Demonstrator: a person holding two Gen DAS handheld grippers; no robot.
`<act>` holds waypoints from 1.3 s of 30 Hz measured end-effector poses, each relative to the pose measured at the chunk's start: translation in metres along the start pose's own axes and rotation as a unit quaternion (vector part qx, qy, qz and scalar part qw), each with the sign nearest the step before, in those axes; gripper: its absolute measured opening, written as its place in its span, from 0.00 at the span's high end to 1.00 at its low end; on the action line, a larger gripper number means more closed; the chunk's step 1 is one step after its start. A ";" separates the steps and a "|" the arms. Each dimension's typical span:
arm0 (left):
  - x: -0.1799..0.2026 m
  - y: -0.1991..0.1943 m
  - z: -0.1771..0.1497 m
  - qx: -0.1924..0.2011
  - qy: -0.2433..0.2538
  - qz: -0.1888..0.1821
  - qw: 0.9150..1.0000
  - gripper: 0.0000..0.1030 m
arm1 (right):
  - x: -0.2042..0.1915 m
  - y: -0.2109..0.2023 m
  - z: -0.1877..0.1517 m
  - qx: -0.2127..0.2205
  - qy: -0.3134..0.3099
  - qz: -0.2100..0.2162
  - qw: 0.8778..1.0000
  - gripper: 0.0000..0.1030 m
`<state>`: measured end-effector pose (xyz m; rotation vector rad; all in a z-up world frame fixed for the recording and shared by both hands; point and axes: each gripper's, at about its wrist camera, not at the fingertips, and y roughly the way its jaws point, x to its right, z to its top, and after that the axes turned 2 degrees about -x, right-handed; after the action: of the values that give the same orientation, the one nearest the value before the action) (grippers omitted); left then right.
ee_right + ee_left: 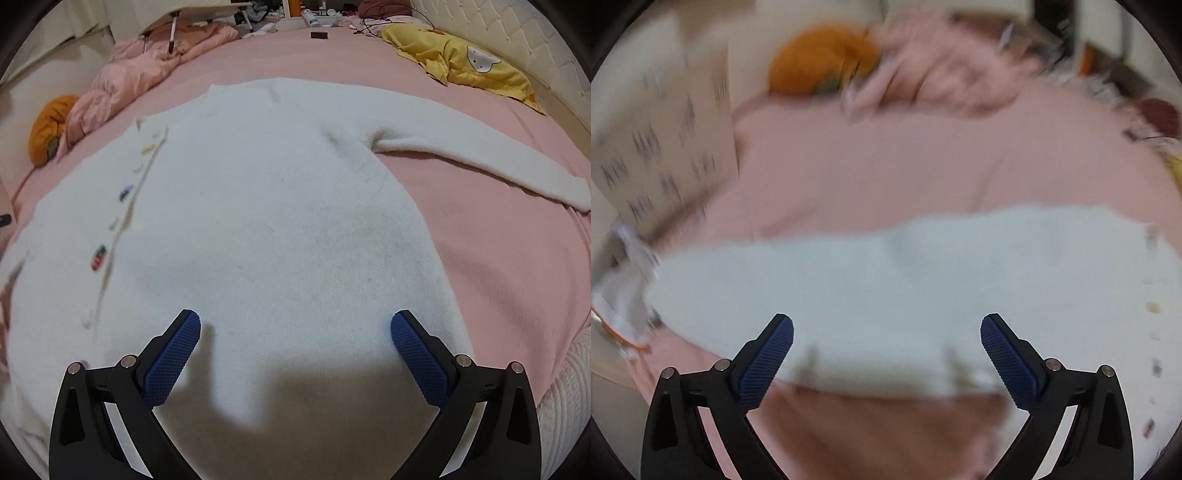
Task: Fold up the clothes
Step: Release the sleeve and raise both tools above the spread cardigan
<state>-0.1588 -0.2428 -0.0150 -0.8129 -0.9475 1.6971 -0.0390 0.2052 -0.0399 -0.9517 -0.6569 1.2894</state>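
A white fuzzy cardigan (258, 221) lies flat on the pink bed sheet (498, 258), with small coloured buttons (99, 257) down its front at the left and one sleeve (480, 155) stretched out to the right. My right gripper (295, 343) is open and empty, just above the cardigan's near hem. The left wrist view is motion-blurred: the cardigan (905, 288) shows as a white band across the pink sheet (886, 170). My left gripper (886, 350) is open and empty, over the cardigan's near edge.
A crumpled pink duvet (147, 70) and an orange plush (48, 129) lie at the far left. A yellow pillow (472, 66) lies at the far right by the wall. Clutter and a small black object (319, 35) sit at the bed's far end.
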 end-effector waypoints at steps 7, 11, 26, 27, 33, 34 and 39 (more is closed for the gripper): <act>0.061 -0.067 -0.099 0.051 0.036 -0.058 0.996 0.01 | -0.034 -0.060 -0.007 0.112 -0.076 0.011 0.991 0.00; 0.095 -0.105 -0.155 0.080 0.057 -0.090 0.991 0.01 | -0.048 -0.091 -0.025 0.146 -0.111 0.016 0.983 0.00; 0.109 -0.124 -0.173 0.059 0.063 -0.108 0.990 0.01 | -0.038 -0.110 -0.037 0.140 -0.099 0.049 0.984 0.00; 0.110 -0.125 -0.172 0.060 0.064 -0.108 0.990 0.01 | -0.037 -0.111 -0.036 0.141 -0.099 0.049 0.984 0.00; 0.111 -0.127 -0.169 0.065 0.071 -0.109 0.989 0.01 | -0.036 -0.113 -0.035 0.150 -0.102 0.043 0.983 0.00; 0.111 -0.127 -0.169 0.065 0.070 -0.110 0.989 0.01 | -0.036 -0.112 -0.035 0.149 -0.103 0.042 0.983 0.00; 0.101 -0.124 -0.164 0.060 0.043 -0.137 0.988 0.01 | -0.039 -0.092 -0.034 0.112 -0.105 0.038 0.987 0.00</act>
<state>0.0056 -0.0852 0.0088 -0.6395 -0.8463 1.4548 0.0279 0.1594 0.0272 -0.6668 -0.6268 1.5104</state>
